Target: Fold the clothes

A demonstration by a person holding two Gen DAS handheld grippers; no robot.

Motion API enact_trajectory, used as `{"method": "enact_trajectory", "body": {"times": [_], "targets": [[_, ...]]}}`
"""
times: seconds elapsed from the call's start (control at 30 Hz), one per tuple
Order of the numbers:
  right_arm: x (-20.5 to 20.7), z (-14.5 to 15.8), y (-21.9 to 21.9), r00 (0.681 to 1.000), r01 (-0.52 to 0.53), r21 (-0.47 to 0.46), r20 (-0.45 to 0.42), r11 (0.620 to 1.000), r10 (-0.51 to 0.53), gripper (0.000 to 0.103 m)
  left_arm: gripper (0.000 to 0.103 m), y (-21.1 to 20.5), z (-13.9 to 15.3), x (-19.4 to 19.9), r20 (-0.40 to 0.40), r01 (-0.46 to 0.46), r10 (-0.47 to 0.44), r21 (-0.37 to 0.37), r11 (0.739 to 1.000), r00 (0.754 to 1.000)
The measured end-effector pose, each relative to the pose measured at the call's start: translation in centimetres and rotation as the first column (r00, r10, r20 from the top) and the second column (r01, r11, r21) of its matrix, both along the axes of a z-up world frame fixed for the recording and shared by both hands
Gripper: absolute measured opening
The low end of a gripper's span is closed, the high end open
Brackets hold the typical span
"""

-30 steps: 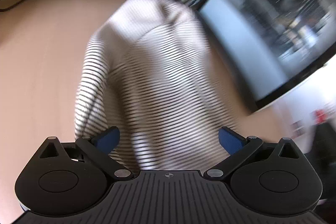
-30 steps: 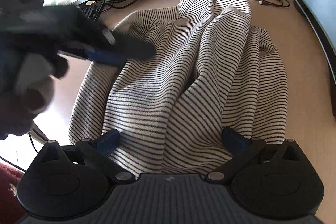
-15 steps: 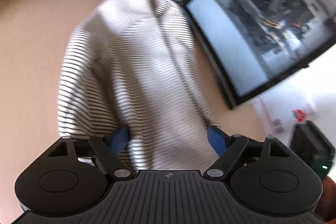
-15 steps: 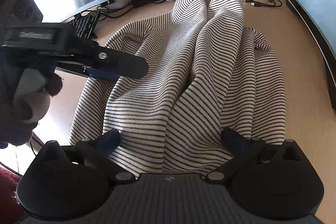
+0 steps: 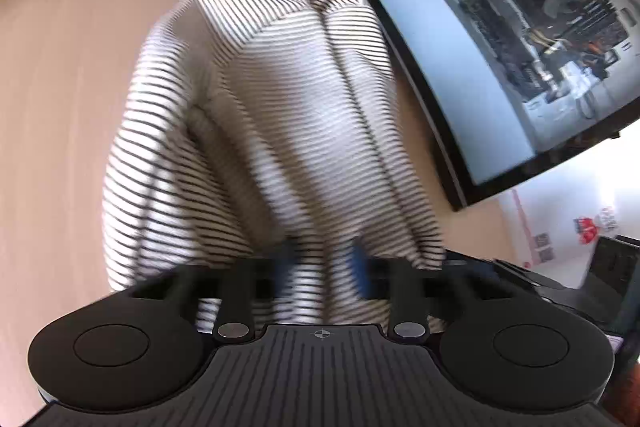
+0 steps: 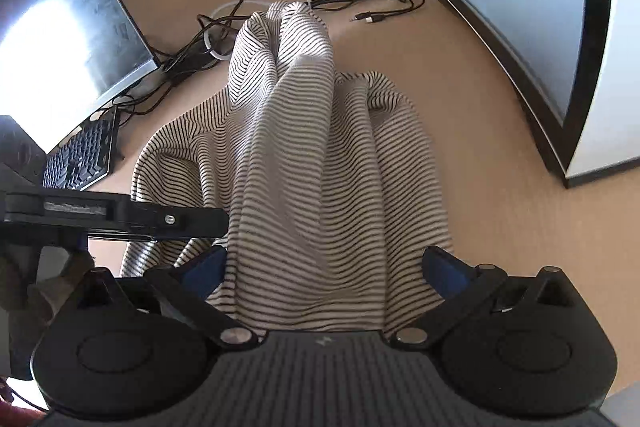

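Note:
A white shirt with thin black stripes (image 5: 280, 115) lies bunched on the tan desk (image 5: 60, 87). My left gripper (image 5: 322, 265) has its blue pads closed in on a fold of the shirt's near hem; the pads are motion-blurred. In the right wrist view the shirt (image 6: 316, 167) rises in a long ridge from between my fingers. My right gripper (image 6: 324, 269) is wide open, its blue pads on either side of the near hem. The left gripper (image 6: 176, 221) shows there from the side at the shirt's left edge.
A curved monitor (image 5: 512, 59) stands right of the shirt in the left wrist view. In the right wrist view, monitors (image 6: 60, 27) (image 6: 540, 19) flank the shirt, a keyboard (image 6: 80, 155) lies at left, and cables (image 6: 372, 3) run behind it.
My left gripper's pads have closed from wide apart onto the shirt's hem. Both grippers have pulled back and up, lifting the cloth. My right gripper has stayed open.

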State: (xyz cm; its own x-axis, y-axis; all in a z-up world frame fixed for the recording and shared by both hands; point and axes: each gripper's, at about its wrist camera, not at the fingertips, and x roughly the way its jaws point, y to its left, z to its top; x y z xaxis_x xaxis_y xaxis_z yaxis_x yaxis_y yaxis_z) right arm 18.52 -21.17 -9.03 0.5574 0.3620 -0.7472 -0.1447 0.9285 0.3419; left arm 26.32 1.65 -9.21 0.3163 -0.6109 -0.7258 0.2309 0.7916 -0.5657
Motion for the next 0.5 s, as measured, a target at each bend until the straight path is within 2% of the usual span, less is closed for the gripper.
{"method": "enact_trajectory", "body": {"times": [0.1,0.2,0.27,0.37,0.4,0.5], "targets": [[-0.3,0.3,0.5,1.000,-0.003,-0.021,0.021,1.000,0.003,0.103,0.009,0.8,1.4,-0.5,0.047,-0.018,0.019,-0.014,1.000,0.999],[-0.3,1.2,1.8,0.996,-0.055,-0.059,0.063,0.997,0.059,0.103,0.008,2.9,5.6,-0.7,0.143,-0.065,0.076,-0.082,0.995,0.987],[-0.1,1.7,2.9,0.992,-0.094,-0.084,0.080,0.992,0.101,0.103,0.008,5.6,8.9,-0.6,0.209,-0.135,0.163,-0.143,0.980,0.964],[0.3,1.9,4.6,0.984,-0.146,-0.127,0.087,0.981,0.158,0.103,0.008,11.5,13.3,-0.1,0.300,-0.271,0.331,-0.226,0.936,0.895],[0.4,1.7,5.3,0.982,-0.160,-0.146,0.078,0.976,0.172,0.103,0.006,13.4,14.1,0.2,0.320,-0.303,0.366,-0.231,0.925,0.874],[0.6,0.6,7.1,0.976,-0.201,-0.208,0.040,0.957,0.214,0.103,0.005,18.8,15.2,0.4,0.378,-0.429,0.467,-0.185,0.884,0.799]]}}
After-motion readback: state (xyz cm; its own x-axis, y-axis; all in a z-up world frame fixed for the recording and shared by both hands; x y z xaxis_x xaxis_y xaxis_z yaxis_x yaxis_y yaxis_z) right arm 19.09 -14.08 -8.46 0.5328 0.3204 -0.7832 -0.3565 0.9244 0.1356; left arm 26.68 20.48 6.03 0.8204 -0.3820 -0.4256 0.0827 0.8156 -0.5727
